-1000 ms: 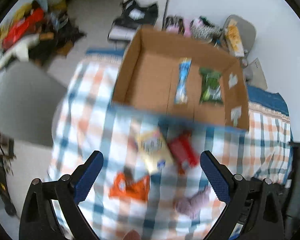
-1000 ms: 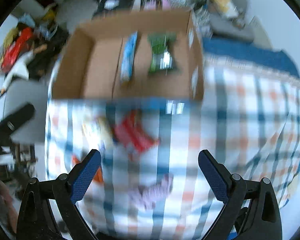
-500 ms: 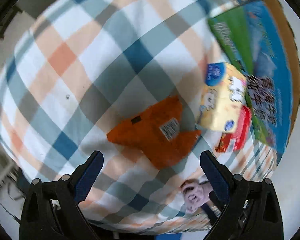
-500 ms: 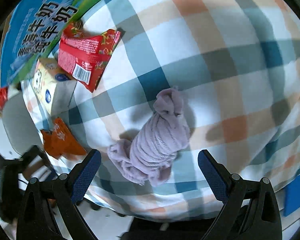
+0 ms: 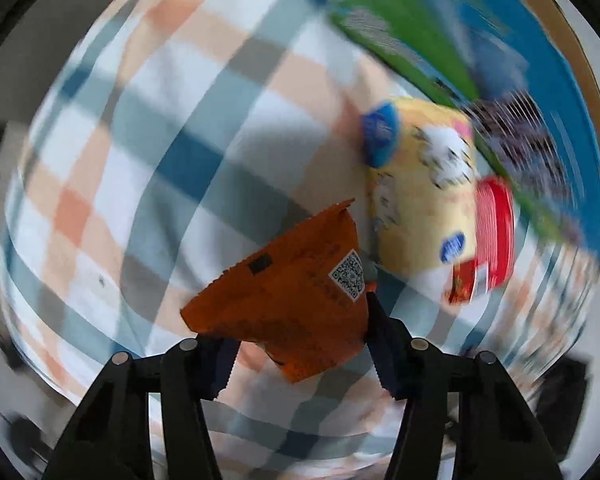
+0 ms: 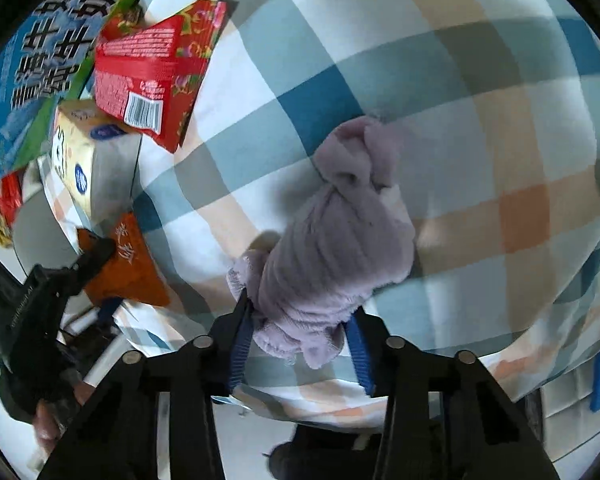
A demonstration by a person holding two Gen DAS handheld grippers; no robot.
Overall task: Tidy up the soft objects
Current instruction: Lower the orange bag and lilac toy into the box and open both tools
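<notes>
My left gripper is shut on an orange snack packet, which stands tilted up between the fingers over the checked cloth. The left gripper and the orange packet also show at the left of the right wrist view. My right gripper is shut on the near end of a rolled lilac fuzzy sock that lies on the checked cloth. A yellow tissue pack and a red snack packet lie beyond the orange packet.
The cardboard box's printed blue and green side stands at the far right in the left view, and it shows at upper left in the right view. The red packet and yellow pack lie against it. The cloth's edge is close below both grippers.
Both grippers dropped from high over the box to the cloth, then closed: the left on the orange packet, the right on the lilac sock. The left view is blurred by motion.
</notes>
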